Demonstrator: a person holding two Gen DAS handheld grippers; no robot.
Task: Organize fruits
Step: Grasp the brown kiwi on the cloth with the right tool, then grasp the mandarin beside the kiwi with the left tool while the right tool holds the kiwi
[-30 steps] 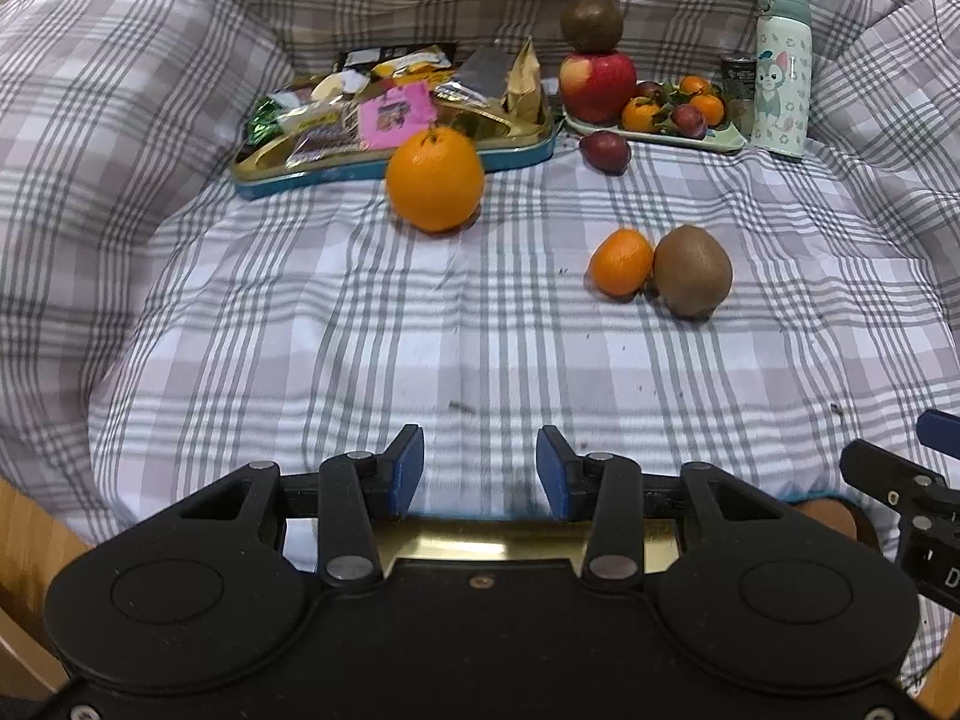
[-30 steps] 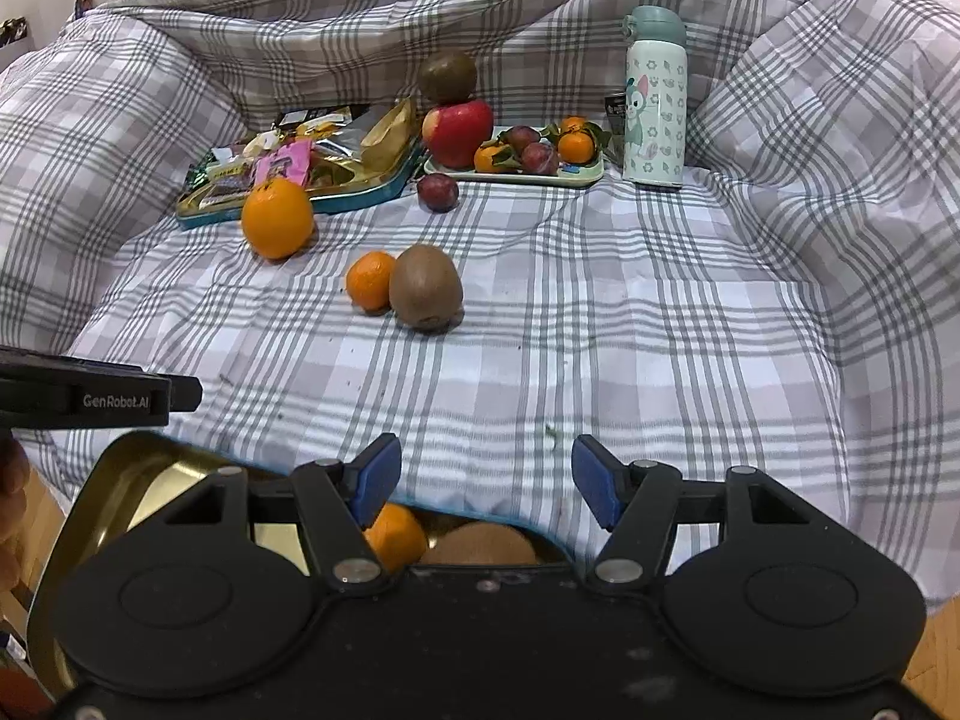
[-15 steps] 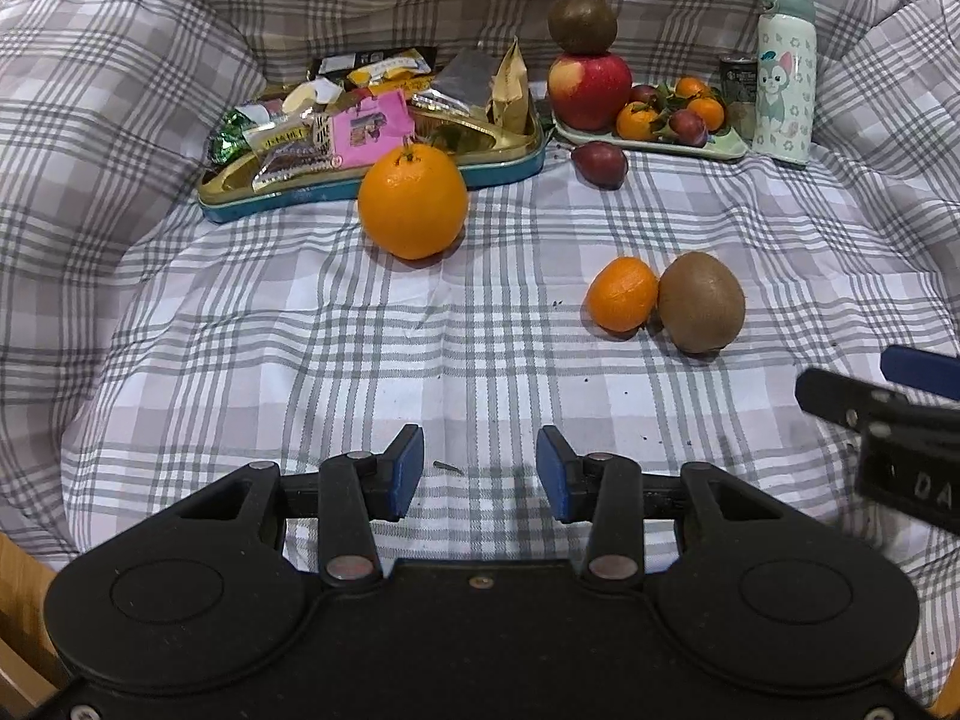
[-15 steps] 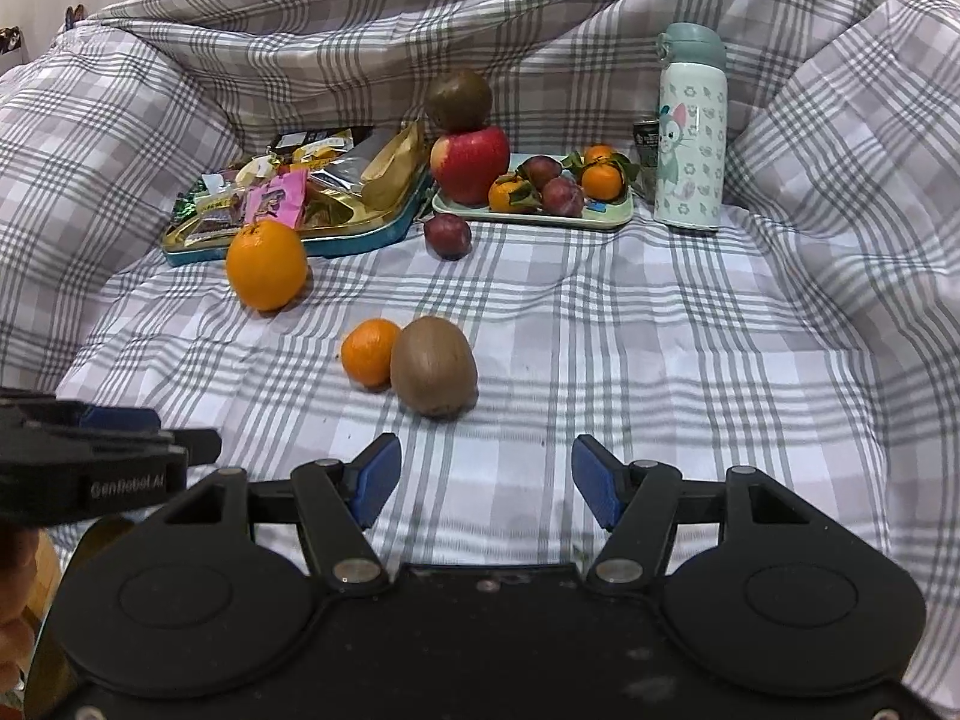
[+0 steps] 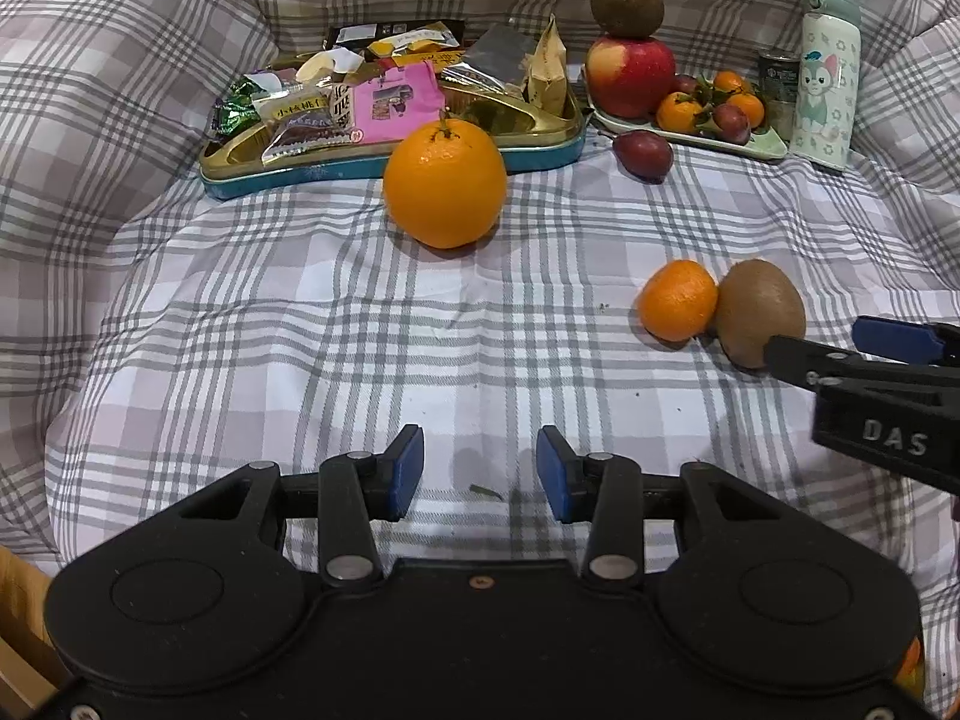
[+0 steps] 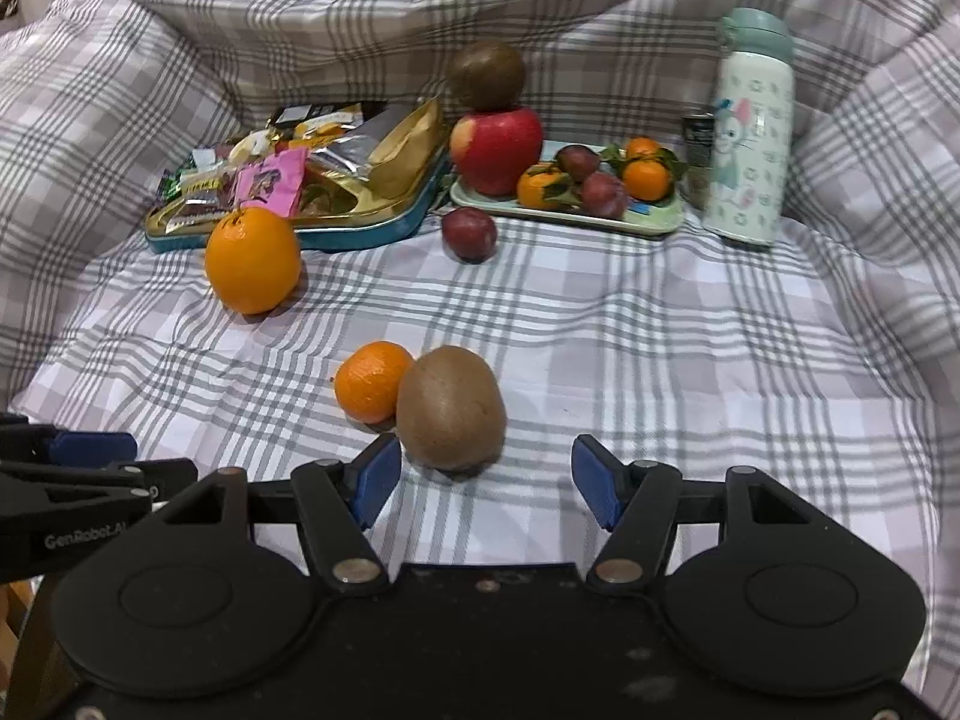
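A brown kiwi (image 6: 451, 413) lies on the checked cloth, touching a small mandarin (image 6: 372, 381) on its left. My right gripper (image 6: 485, 483) is open, just short of the kiwi, which sits toward its left finger. A large orange (image 5: 444, 183) lies farther back, ahead of my left gripper (image 5: 479, 474), which is open and empty. A dark plum (image 6: 469, 234) lies in front of a pale green plate (image 6: 654, 222) holding an apple (image 6: 497, 147) with a kiwi on top, mandarins and plums. The right gripper also shows in the left wrist view (image 5: 852, 354).
A gold and teal tin (image 5: 540, 147) full of snack packets stands at the back left. A patterned bottle (image 6: 750, 132) and a small can (image 6: 696, 150) stand at the back right. The cloth rises in folds on both sides and behind.
Both grippers have moved forward over the cloth. The right gripper has closed in on the kiwi. The gold tray with fruit under the grippers has dropped out of view.
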